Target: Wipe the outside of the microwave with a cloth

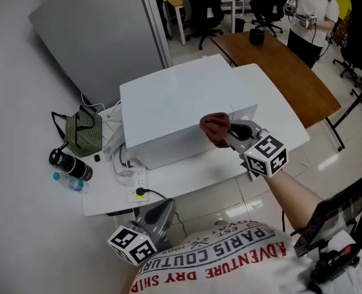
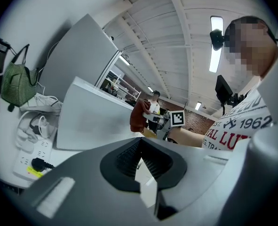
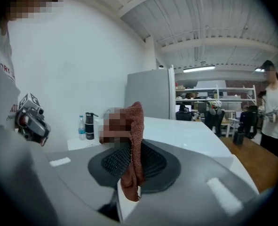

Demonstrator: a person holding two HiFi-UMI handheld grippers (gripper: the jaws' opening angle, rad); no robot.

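Right tool [image 1: 228, 133] is clenched on the cloth [image 1: 213, 127]. The red-brown fabric is pinched between the jaws, bunched above them with a tail hanging below. The cloth sits against the microwave [image 1: 174, 103] at its upper front edge, near the right corner. The right forearm is bare and stretches from lower right up-left across the table [image 1: 193, 173] edge, wrist about straight, marker cube [image 1: 265, 155] facing up.

Left tool [image 1: 162, 210] has its jaw tips together with nothing between them. It's held low by the person's torso, off the near edge of the table, pointing up toward the microwave front and well apart from it.

The microwave is a white box mid-table. A power strip [image 1: 136, 181] with a black plug lies just left of its front. A green striped bag [image 1: 82, 132], black flask [image 1: 70, 164] and water bottle [image 1: 67, 181] are grouped at the table's left end.
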